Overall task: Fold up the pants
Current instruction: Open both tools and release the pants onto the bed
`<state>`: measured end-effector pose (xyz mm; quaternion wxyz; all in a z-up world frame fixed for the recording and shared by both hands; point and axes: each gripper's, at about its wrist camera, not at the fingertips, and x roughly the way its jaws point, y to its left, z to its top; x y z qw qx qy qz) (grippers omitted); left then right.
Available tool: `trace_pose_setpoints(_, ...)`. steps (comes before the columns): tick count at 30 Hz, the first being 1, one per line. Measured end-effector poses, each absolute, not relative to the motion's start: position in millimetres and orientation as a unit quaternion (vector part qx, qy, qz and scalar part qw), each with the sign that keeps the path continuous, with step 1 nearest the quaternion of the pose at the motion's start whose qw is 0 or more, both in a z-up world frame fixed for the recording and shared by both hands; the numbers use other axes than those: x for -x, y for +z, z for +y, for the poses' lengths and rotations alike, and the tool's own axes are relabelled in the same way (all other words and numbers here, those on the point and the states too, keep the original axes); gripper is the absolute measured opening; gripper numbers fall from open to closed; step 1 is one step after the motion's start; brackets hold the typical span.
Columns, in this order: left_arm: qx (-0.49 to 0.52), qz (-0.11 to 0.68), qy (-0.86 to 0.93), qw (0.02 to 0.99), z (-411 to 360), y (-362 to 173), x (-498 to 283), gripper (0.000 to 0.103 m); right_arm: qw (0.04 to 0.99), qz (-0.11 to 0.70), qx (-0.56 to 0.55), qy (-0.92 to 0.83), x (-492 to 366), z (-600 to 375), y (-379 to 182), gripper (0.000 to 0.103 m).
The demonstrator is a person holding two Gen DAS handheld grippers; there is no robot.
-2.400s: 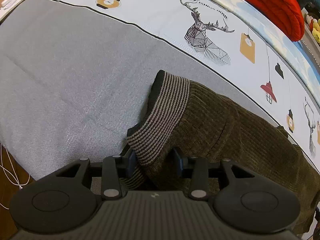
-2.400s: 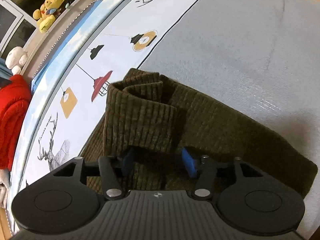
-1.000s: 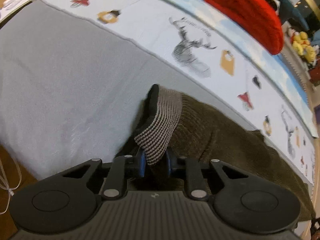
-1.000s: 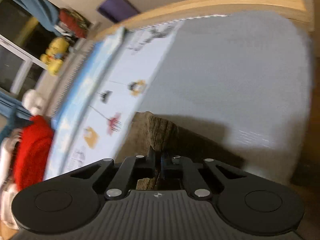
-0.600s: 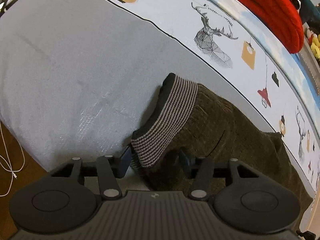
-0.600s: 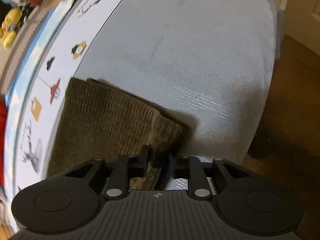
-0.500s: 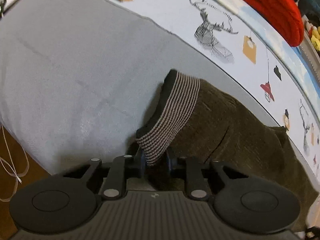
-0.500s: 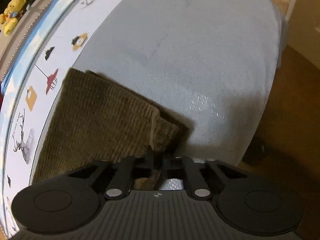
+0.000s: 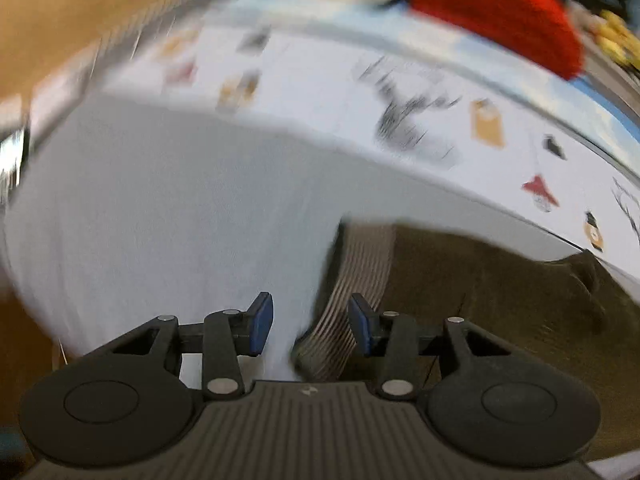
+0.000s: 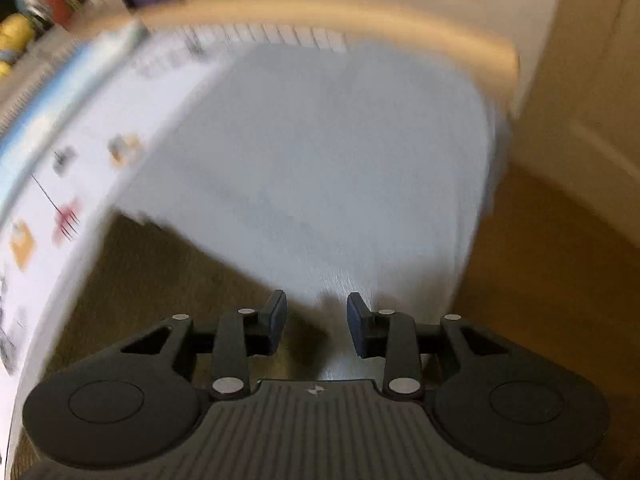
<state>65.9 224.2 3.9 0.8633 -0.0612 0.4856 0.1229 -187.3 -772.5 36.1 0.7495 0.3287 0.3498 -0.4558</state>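
While both views are smeared by motion, the jaw states read clearly. Left gripper (image 9: pixel 310 326): jaws have just been opening and stand spread, with the grey-and-black striped ribbed waistband (image 9: pixel 358 276) between them, its edge close to the inner pad at 3 o'clock; no pinch is visible. Right gripper (image 10: pixel 316 324): jaws have likewise just been opening and stand spread, over the far corner of the dark olive ribbed-knit pants (image 10: pixel 152 280), nothing pressed between the pads.

Location: the pants lie flat on the pale grey bedsheet (image 9: pixel 180 208), spreading toward 3 o'clock in the left view and toward 9 o'clock in the right view. Beyond, at 12 to 2 o'clock in the left view, runs a white printed bedcover with lamp and deer motifs (image 9: pixel 340 80), then a red knitted garment (image 9: pixel 492 12).

Assessment: the fabric appears soft, limp and light, thick enough to hold a fold, not slippery or fragile. Recommended holds are the doubled waistband edge and the opposite folded corner, taking all layers together.
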Motion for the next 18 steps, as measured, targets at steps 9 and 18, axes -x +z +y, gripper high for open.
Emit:
trace_pose_setpoints(9, 0.030, 0.620, 0.029, 0.783, 183, -61, -97, 0.039, 0.733, 0.494, -0.355, -0.306, 143, -753, -28, 0.032)
trace_pose_setpoints(18, 0.040, 0.593, 0.026, 0.804, 178, -43, -102, 0.050, 0.830, 0.352, -0.296, -0.317, 112, -743, 17, 0.047)
